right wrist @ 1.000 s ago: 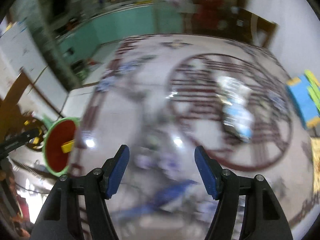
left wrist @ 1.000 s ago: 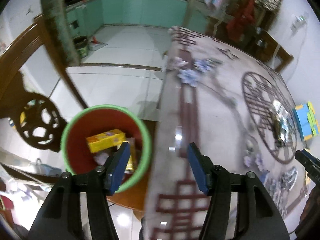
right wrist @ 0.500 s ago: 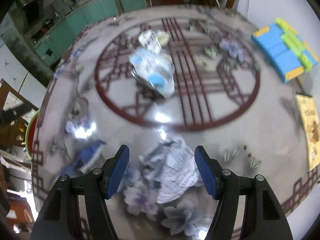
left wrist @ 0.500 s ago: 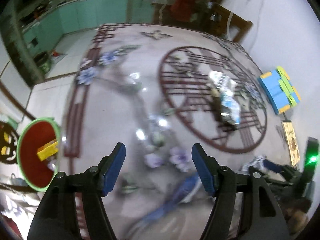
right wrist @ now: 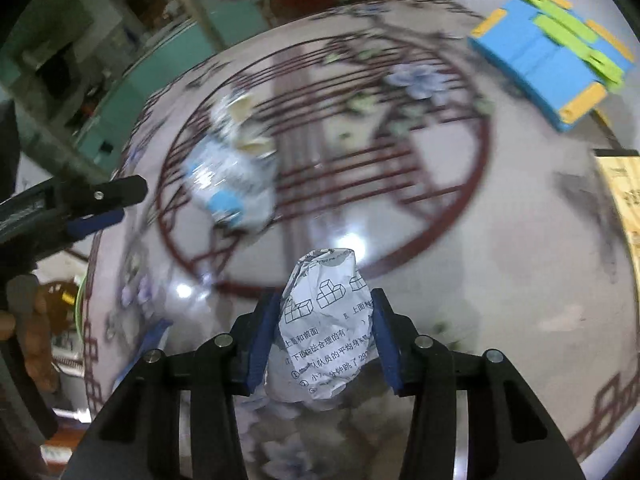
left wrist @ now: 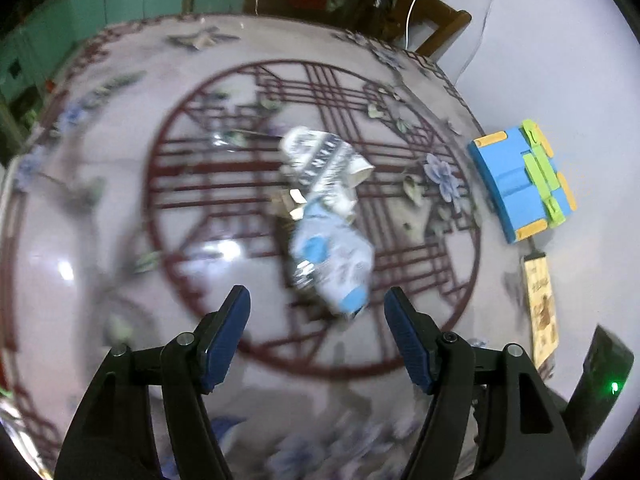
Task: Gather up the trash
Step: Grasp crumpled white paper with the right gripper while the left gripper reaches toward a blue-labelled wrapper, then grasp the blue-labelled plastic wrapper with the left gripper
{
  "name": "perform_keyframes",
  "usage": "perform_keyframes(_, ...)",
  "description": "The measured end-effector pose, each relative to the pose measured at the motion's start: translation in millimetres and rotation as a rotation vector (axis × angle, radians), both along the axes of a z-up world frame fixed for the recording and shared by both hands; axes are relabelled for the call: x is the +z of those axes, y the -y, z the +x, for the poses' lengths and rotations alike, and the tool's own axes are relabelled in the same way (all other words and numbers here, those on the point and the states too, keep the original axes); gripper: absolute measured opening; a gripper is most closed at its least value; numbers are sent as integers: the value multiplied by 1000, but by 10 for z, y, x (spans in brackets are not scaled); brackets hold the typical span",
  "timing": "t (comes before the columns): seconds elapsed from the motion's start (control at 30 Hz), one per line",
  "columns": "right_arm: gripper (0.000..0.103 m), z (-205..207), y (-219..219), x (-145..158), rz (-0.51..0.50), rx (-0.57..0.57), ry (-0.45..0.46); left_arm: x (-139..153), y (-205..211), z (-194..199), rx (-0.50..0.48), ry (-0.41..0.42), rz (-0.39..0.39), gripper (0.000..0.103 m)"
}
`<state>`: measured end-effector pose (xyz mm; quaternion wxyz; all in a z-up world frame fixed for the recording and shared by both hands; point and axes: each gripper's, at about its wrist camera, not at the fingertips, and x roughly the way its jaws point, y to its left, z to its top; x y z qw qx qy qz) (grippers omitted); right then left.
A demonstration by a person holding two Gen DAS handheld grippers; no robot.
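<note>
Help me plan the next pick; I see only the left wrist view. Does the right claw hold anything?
Observer: Yes; the right claw is shut on a crumpled white printed paper ball, its jaws having just been closing.
Operator: What's printed?
Observer: Cube drawings and black text.
Operator: My left claw?
Observer: At that view's left edge, the left claw is empty, jaws just been opening, apart from the crinkled blue-and-white plastic wrapper.
</note>
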<state>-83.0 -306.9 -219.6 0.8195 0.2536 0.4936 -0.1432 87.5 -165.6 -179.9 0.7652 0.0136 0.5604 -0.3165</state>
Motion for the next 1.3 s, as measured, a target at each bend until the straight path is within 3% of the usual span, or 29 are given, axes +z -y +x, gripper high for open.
perform_keyframes(0.1, 45, -40, 208, 16, 1, -39, 0, -170, 184, 72, 7, -69, 1, 68)
perform_keyframes(0.2, 45, -38, 329, 25, 3, -61, 2, -307, 278, 119, 15, -134, -6, 40)
perform_keyframes(0.27, 46, -27, 389, 16, 11, -67, 2, -360, 297, 129, 17, -161, -10, 9)
perform_keyframes(0.37, 46, 21, 431, 1, 15, -65, 1, -346, 274, 120, 14, -170, -20, 1)
perform_keyframes(0.63, 46, 226, 381, 28, -8, -12, 7, -34, 147, 35, -15, -98, -81, 0)
perform_keyframes(0.9, 46, 274, 260, 152, -13, 15, 51, 271, -245, -71, 28, -26, -118, 0)
perform_keyframes(1.07, 47, 282, 176, 260, -26, 38, 82, 286, -417, -149, 37, -23, -115, 0)
perform_keyframes(1.13, 47, 265, 155, 286, -24, 37, 96, 218, -412, -182, 35, -59, -120, 6)
perform_keyframes(1.2, 47, 238, 154, 303, -26, 30, 106, 141, -336, -240, 30, -69, -111, 36)
perform_keyframes(1.23, 47, 214, 166, 315, -33, 22, 108, 92, -277, -263, 32, -64, -98, 73)
perform_keyframes(1.27, 47, 187, 190, 324, -38, 11, 109, 35, -211, -282, 40, -57, -90, 83)
perform_keyframes(1.3, 47, 140, 227, 336, -43, -4, 110, -36, -121, -287, 45, -63, -88, 83)
